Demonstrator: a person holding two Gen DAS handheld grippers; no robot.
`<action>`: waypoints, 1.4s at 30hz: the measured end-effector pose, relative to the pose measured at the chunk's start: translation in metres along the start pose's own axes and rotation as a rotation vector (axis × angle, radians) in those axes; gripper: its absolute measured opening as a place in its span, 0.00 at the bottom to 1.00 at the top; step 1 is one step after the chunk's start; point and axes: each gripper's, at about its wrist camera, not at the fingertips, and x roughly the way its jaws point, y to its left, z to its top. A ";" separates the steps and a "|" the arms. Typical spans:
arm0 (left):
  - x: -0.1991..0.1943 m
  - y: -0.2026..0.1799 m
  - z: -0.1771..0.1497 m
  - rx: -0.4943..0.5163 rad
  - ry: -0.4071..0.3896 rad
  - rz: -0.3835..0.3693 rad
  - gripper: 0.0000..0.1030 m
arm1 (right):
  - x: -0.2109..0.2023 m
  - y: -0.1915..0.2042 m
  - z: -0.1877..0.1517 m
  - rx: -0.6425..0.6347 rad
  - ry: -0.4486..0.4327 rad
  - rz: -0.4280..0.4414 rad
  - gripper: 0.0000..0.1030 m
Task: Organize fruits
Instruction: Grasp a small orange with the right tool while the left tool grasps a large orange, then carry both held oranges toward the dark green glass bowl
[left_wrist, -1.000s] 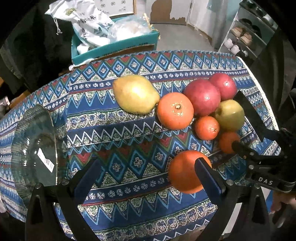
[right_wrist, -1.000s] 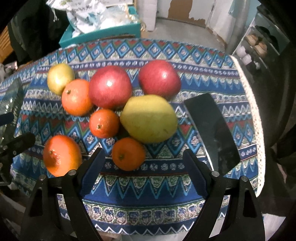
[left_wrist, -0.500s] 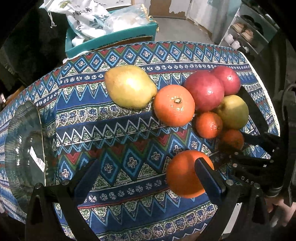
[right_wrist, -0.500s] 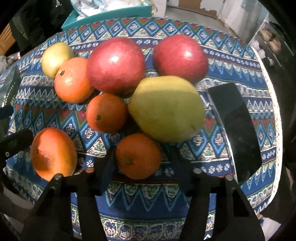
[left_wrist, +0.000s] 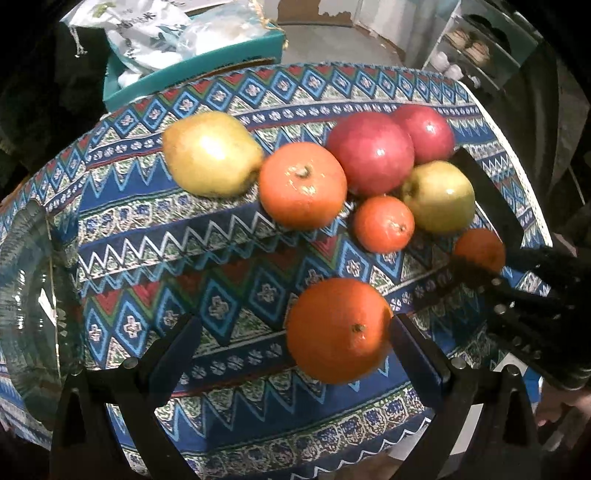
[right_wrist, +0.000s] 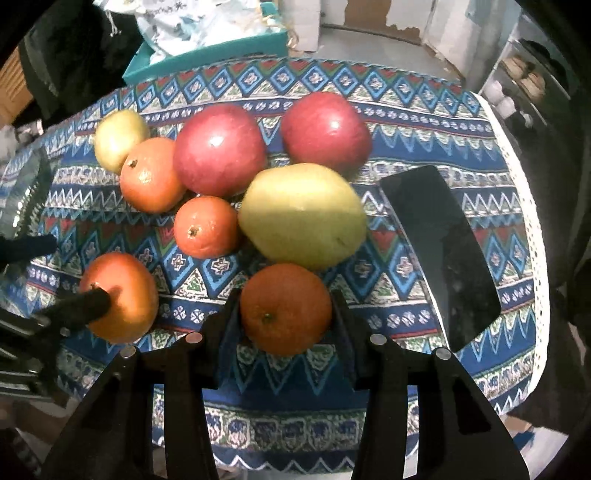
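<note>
Several fruits lie on a patterned blue tablecloth (left_wrist: 229, 258). My right gripper (right_wrist: 286, 314) is shut on a small orange (right_wrist: 286, 308), which also shows in the left wrist view (left_wrist: 480, 249). My left gripper (left_wrist: 291, 343) is open, with a big orange (left_wrist: 338, 330) against its right finger; it also shows in the right wrist view (right_wrist: 120, 295). Behind lie a yellow-green pear (right_wrist: 303, 216), a small orange (right_wrist: 205, 227), two red apples (right_wrist: 219, 149) (right_wrist: 327, 131), another orange (left_wrist: 303, 184) and a yellow pear (left_wrist: 210, 153). A glass bowl (left_wrist: 26, 295) stands at the left.
A black phone (right_wrist: 439, 254) lies on the cloth to the right of the fruits. A teal box (left_wrist: 192, 66) with white bags stands behind the table. The table's edge runs close along the right, with shelves (left_wrist: 476, 40) beyond it.
My right gripper moved forward and closed its fingers around the small orange. My left gripper shifted slightly forward beside the big orange and stayed open.
</note>
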 end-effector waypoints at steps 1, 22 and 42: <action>0.000 -0.001 0.000 0.003 -0.001 -0.002 0.99 | -0.002 -0.002 0.000 0.003 -0.003 -0.002 0.44; 0.027 -0.022 -0.009 0.011 0.066 -0.103 0.68 | -0.011 -0.016 0.002 0.019 -0.011 -0.010 0.44; -0.028 0.002 -0.006 -0.003 -0.120 -0.038 0.66 | -0.040 0.003 0.017 -0.017 -0.123 -0.033 0.44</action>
